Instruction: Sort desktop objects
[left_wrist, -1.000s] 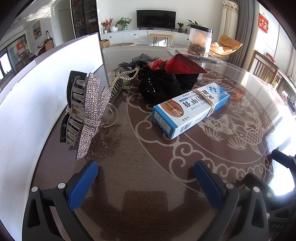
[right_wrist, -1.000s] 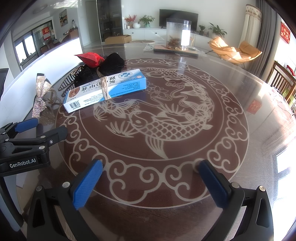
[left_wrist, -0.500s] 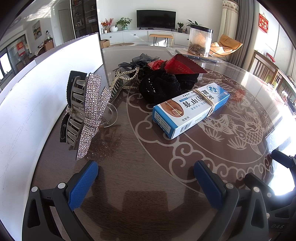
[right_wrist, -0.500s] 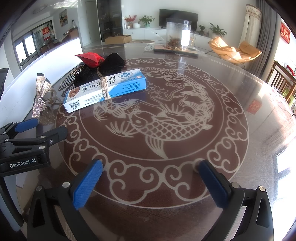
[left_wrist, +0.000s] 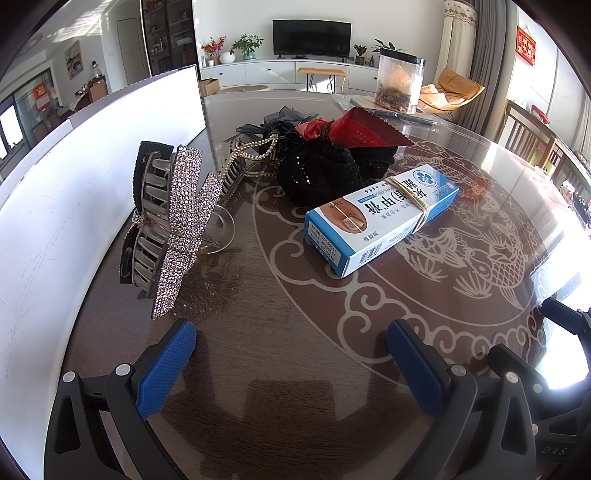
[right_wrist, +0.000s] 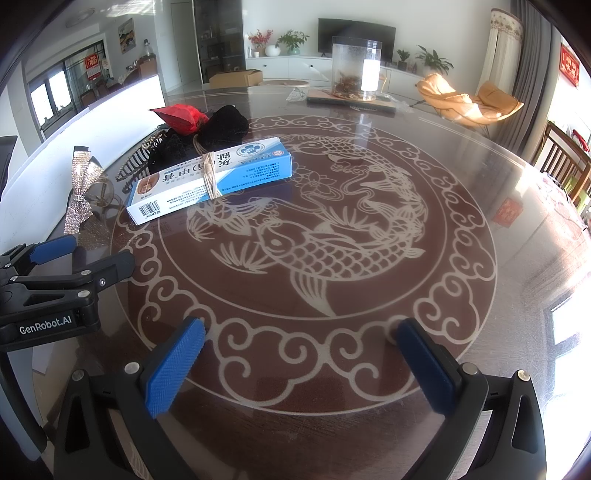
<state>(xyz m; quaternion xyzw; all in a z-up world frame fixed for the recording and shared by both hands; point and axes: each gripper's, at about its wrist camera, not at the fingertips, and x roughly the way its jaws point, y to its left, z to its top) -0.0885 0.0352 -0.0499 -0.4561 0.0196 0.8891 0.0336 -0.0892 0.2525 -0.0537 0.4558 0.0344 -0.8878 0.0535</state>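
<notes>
A blue-and-white box (left_wrist: 380, 216) bound with rubber bands lies on the round table; it also shows in the right wrist view (right_wrist: 210, 179). A rhinestone bow hair claw (left_wrist: 166, 221) stands at the left, and shows small in the right wrist view (right_wrist: 81, 192). Behind the box lie a black scrunchie (left_wrist: 321, 177), a red packet (left_wrist: 362, 129) and a pearl comb (left_wrist: 243, 158). My left gripper (left_wrist: 291, 354) is open and empty, short of the claw and box. My right gripper (right_wrist: 299, 350) is open and empty over the fish pattern.
A white board (left_wrist: 74, 177) runs along the table's left side. A clear jar (right_wrist: 356, 70) on a tray stands at the far edge. The left gripper (right_wrist: 55, 280) shows at the left of the right wrist view. Chairs stand at the right.
</notes>
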